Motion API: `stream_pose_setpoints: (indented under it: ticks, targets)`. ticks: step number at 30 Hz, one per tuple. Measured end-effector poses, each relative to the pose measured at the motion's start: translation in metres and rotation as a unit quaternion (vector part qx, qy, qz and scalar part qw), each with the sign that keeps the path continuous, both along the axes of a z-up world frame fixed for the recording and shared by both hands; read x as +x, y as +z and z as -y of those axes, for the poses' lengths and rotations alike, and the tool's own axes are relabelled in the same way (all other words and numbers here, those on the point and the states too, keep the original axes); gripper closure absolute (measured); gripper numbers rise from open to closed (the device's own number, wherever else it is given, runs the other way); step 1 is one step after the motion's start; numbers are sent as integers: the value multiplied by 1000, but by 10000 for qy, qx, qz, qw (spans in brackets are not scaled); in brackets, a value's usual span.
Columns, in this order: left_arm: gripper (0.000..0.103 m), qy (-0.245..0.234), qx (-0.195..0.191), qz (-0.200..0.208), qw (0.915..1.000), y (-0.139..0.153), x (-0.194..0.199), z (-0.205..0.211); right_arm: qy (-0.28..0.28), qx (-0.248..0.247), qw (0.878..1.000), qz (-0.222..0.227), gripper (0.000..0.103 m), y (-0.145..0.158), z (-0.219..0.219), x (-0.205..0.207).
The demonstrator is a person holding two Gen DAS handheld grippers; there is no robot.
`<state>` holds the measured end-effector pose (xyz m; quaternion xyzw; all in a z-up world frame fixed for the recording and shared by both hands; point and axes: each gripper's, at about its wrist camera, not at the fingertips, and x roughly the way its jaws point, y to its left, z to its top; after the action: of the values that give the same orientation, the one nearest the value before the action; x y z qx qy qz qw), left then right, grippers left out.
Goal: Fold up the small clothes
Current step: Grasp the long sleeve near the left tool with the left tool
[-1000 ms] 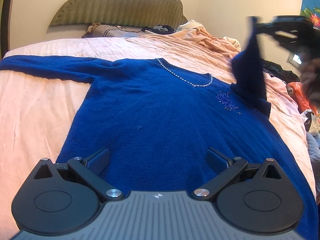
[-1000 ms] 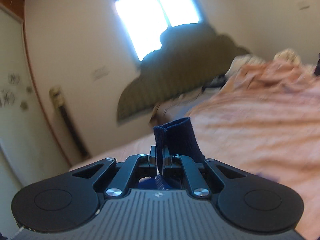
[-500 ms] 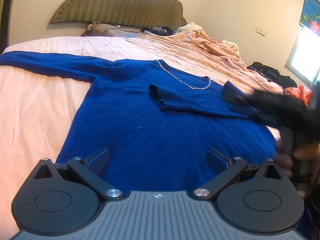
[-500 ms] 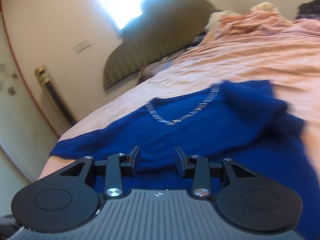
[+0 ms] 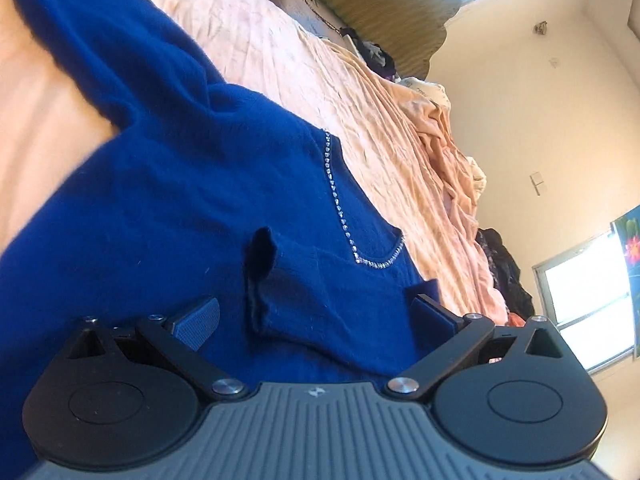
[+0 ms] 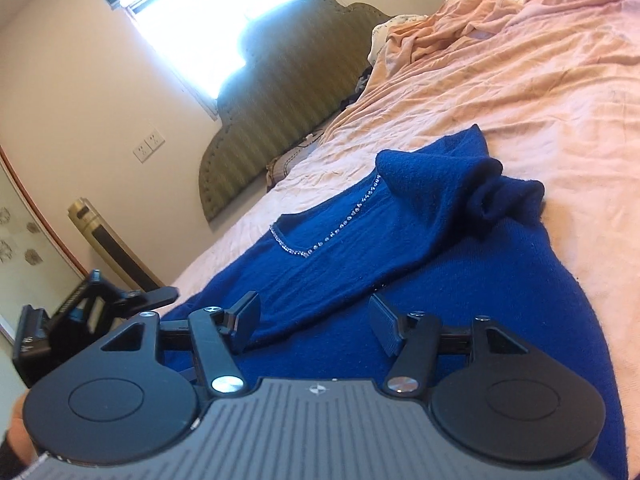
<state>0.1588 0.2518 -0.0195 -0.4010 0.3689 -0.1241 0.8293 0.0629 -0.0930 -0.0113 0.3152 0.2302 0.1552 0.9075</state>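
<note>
Since a second ago, when it was hanging pinched in the right gripper high above the bed, the right sleeve [image 6: 404,240] has been laid across the chest of the blue sweater [image 5: 160,200], and both cameras have tilted and moved closer to the cloth. Starting on the left, the other sleeve [image 5: 80,40] is still stretching out flat over the pink bedsheet [image 5: 300,80], apparently waiting for its turn to be folded in. Next to it, the left gripper [image 5: 316,316] is hovering low over the body of the sweater with its jaws spread wide and nothing between them, and the cuff [image 5: 260,276] of the folded sleeve is lying just ahead of it, slightly curled up at the edge; the gripper is probably placed there to flatten that cuff or to reach for the far sleeve. Toward the middle, the sparkly neckline [image 5: 340,208] is lying open and face up, which is giving a handy centre line for the fold. Further right, the right gripper [image 6: 316,320] is also sitting with its jaws apart and empty, the sleeve running between and beyond them without being pinched, so it is likely just letting go. At the shoulder, the cloth is bunching into a soft hump [image 6: 492,196] that looks like it needs smoothing before the next fold. Behind it all, the green headboard [image 6: 280,100] is standing under a bright window.
</note>
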Motion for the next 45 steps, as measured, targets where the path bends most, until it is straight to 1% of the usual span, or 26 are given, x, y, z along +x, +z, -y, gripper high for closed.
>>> stream_pose_setpoints:
  ticks: [1,2,3,5,7,9,11,15,18,19,21,22,23,24,26,28,29,32,36,38,39,40,41,42,43,45]
  targets:
    - [9,7,118,24,9999,1,2,3,-17,80,10000,-6,38,-1,2,1]
    - [27,-33,256,22,9997,3,6,7,-44,165,9999,-19,38,-2,4,1]
    - [57,-96,383,-1,9992,4,9,11,-73,254,9996,-37,37,-3,6,2]
    - [79,-240,764,-249,9965,1,17,22,-135,450,9989,-85,36,-7,11,4]
    - [79,-267,989,-154,9946,2,18,27,-207,627,9977,-148,36,-10,16,6]
    - [80,-283,1064,-115,9939,3,18,30,-252,710,9970,-160,37,-12,18,6]
    - [93,-241,1187,-83,9926,3,18,32,-271,671,9973,-129,36,-12,17,6]
    - [98,-300,1490,213,9882,15,13,33,-311,566,9979,-93,36,-12,14,8]
    - [98,-374,1847,701,9796,45,11,29,-346,557,9978,-110,36,-12,14,10]
    - [98,-343,2101,895,9730,56,14,26,-347,544,9978,-115,36,-12,14,10]
    - [98,-194,2815,1181,9521,77,24,14,-342,502,9981,-119,36,-13,15,11]
    - [98,-52,3215,1273,9383,85,31,5,-345,491,9981,-121,36,-13,14,12]
    - [98,65,3484,1262,9288,89,38,-5,-353,489,9981,-122,36,-13,15,12]
    - [98,77,3570,1096,9276,89,47,-17,-362,491,9981,-124,36,-13,16,12]
    - [98,9,3467,673,9356,79,60,-37,-364,500,9980,-135,36,-15,17,13]
    - [98,-129,3521,495,9346,65,61,-40,-354,489,9981,-148,36,-15,18,14]
    - [98,-487,3592,664,9296,57,58,-39,-349,480,9981,-153,36,-15,17,14]
    - [98,-501,3604,635,9293,39,47,-39,-343,445,9983,-177,36,-15,17,15]
    - [98,-535,3647,440,9285,30,44,-45,-338,411,9984,-192,36,-15,16,16]
    - [90,-619,3590,417,9303,34,40,-48,-331,393,9985,-203,36,-14,16,16]
    - [76,-616,3596,399,9302,39,37,-49,-348,338,9986,-216,35,-12,16,15]
    - [53,-556,3610,417,9300,44,34,-52,-349,192,9990,-188,35,-8,15,13]
    - [38,-428,3626,527,9295,52,28,-57,-280,-32,9996,-78,36,-1,11,11]
    - [15,-165,3682,768,9264,61,18,-62,-129,-309,9994,111,35,10,6,11]
    - [12,169,3769,1070,9199,70,7,-66,15,-582,9979,300,34,21,1,12]
    - [12,668,3828,1736,9049,83,-13,-70,121,-996,9935,539,22,42,-6,26]
